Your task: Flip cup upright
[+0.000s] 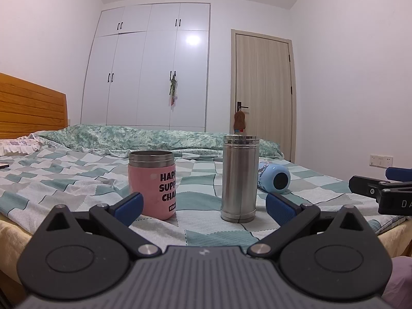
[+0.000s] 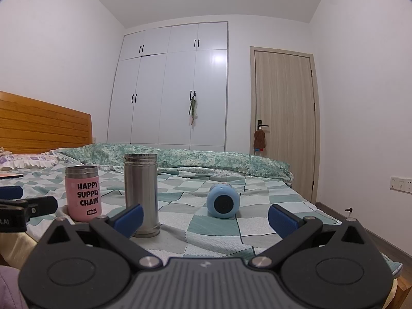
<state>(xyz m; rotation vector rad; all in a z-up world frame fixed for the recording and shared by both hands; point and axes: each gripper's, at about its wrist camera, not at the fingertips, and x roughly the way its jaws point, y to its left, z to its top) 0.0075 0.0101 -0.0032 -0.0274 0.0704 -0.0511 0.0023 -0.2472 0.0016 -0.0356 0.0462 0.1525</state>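
Observation:
A light blue cup (image 2: 222,200) lies on its side on the checked bedspread, its dark base end turned toward me; it also shows in the left wrist view (image 1: 274,177), partly behind the steel flask. My right gripper (image 2: 204,219) is open and empty, a short way in front of the cup. My left gripper (image 1: 204,207) is open and empty, near the front edge of the bed, facing the pink cup and the flask. The right gripper's fingers (image 1: 370,188) show at the right edge of the left wrist view.
A pink cup (image 1: 153,184) marked "HAPPY SUPPLY CHAIN" stands upright at the left, also in the right wrist view (image 2: 83,193). A tall steel flask (image 1: 239,177) stands upright beside it (image 2: 141,194). A rolled green quilt (image 2: 180,159) lies behind. Wooden headboard (image 2: 43,126) at left.

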